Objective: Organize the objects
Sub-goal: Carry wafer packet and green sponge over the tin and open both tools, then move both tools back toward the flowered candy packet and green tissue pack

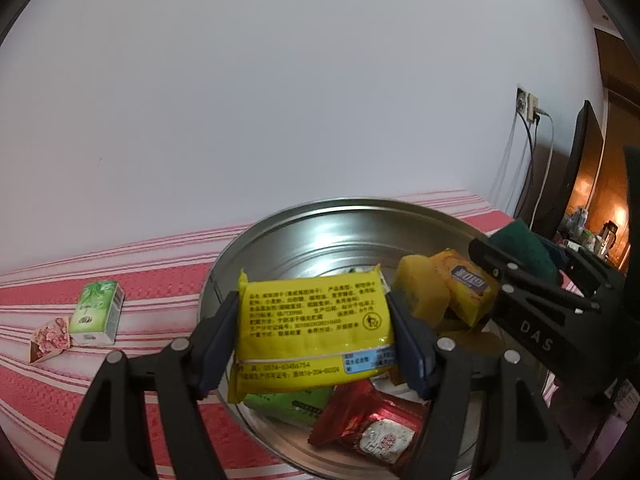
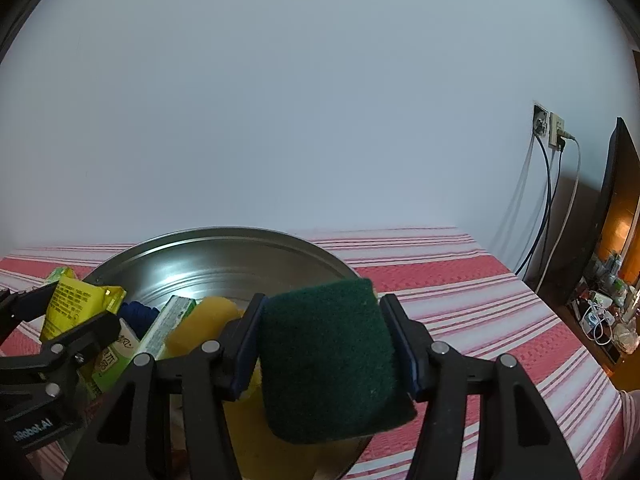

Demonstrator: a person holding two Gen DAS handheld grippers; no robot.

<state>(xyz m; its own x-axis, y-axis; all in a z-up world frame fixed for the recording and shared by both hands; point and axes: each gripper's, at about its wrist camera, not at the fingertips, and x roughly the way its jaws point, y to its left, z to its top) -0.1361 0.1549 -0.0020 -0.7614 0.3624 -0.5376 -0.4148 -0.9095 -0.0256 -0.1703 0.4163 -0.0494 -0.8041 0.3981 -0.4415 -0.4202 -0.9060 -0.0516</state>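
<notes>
My left gripper [image 1: 314, 300] is shut on a yellow snack packet [image 1: 316, 332], held flat over the near side of a steel bowl [image 1: 340, 202]. In the bowl lie a yellow sponge [image 1: 420, 292], an orange packet [image 1: 468, 284], a red packet [image 1: 368, 420] and a green packet [image 1: 288, 404]. My right gripper [image 2: 325, 302] is shut on a dark green scouring sponge [image 2: 328, 360] above the right rim of the bowl [image 2: 224, 232]. The left wrist view shows that sponge [image 1: 520, 240] at the bowl's right edge.
On the red and white striped cloth [image 2: 480, 300], left of the bowl, stand a small green box [image 1: 98, 314] and a pink floral paper box [image 1: 50, 338]. A white wall rises behind. A wall socket [image 2: 550, 128] with hanging cables and a dark screen [image 2: 612, 208] are at the right.
</notes>
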